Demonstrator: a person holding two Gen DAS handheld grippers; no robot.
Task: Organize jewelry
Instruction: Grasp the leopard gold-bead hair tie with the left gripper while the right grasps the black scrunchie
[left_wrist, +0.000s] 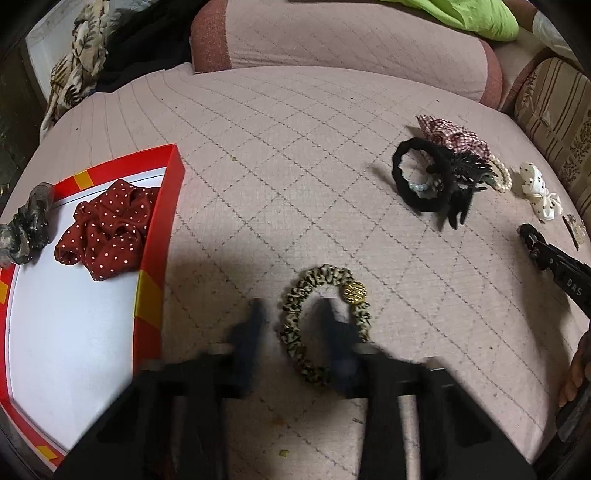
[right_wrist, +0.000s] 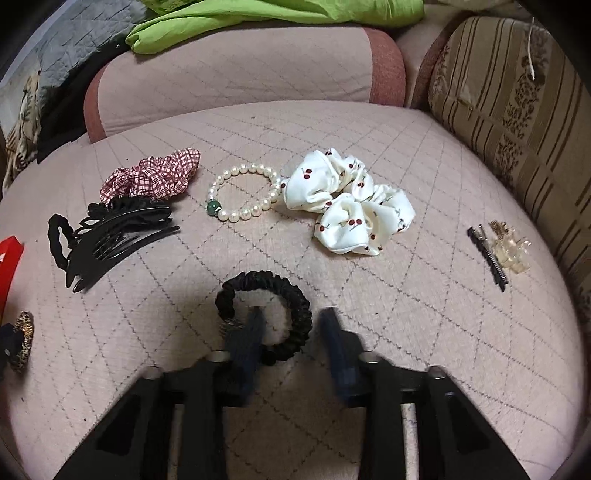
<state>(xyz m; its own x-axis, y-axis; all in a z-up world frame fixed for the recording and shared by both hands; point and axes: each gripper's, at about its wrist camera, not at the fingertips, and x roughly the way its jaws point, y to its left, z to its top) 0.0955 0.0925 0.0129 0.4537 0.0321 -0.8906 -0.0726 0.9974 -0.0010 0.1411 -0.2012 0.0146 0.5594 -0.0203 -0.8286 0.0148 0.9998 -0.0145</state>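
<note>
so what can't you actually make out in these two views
- Left wrist view: the red cardboard box is cut off by the left edge; how far it extends is unknown.
- Left wrist view: the left tool's dark blue fingers are motion-blurred around the leopard-print hair tie; contact is unclear.
- Right wrist view: the small clear and gold clips are too small to identify.
- Right wrist view: the black hair claw hides part of the black scalloped hair tie.
</note>
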